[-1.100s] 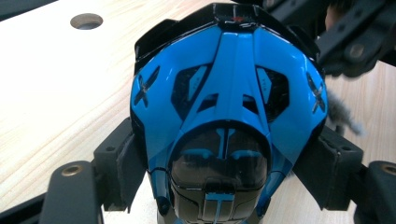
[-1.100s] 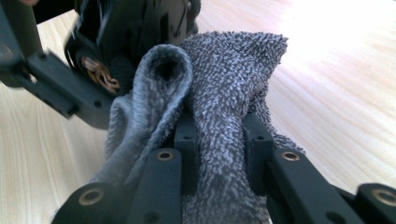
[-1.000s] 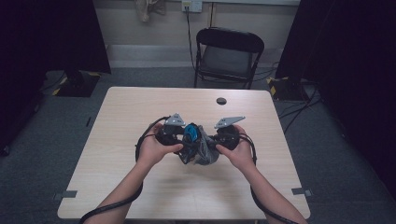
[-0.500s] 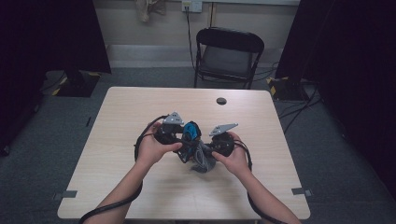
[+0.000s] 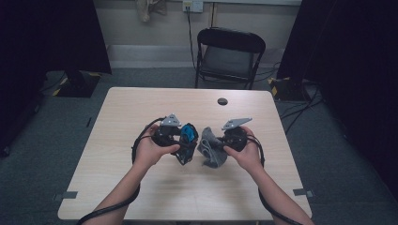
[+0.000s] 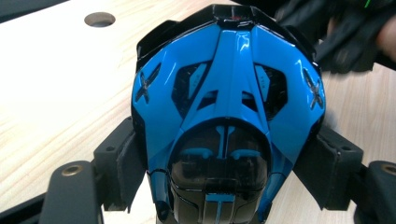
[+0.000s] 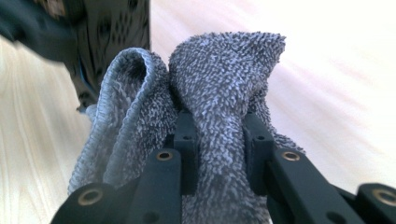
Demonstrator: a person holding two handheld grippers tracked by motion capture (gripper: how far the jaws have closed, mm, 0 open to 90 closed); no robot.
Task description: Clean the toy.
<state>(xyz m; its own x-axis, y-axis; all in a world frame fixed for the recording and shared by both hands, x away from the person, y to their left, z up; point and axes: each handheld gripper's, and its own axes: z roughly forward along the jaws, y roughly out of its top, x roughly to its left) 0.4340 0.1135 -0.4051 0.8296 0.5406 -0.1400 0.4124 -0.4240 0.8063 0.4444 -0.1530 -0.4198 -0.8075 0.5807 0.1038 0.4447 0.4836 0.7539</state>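
**Cloth drawn off the blue shell, a gap between them**

High view: I have the left gripper [image 5: 180,140] just left of the frame's centre, clamped on the blue-and-black shell [image 5: 187,134], a glossy helmet-like toy piece. The right gripper [image 5: 220,144] sits right of centre, pinching a grey cloth [image 5: 210,149] that hangs bunched from it toward the table [image 5: 141,108]. The cloth lies just right of the shell with a narrow gap between them; I judge they are not touching. So the shell lies to the left of my right gripper, and the right hand is the one nearer the cloth.

Left gripper view: the shell [image 6: 224,107] takes up the middle of the frame, its long axis running from the bottom edge up to the top, nose away from me. My jaws stand wide and press on its two flanks at lower left and lower right.

Right gripper view: the jaws are drawn in narrow on a fold of the terry cloth [image 7: 219,93], which rises in two humps above them. The dark shell [image 7: 112,42] shows blurred at upper left, so a wipe means carrying the cloth that way.
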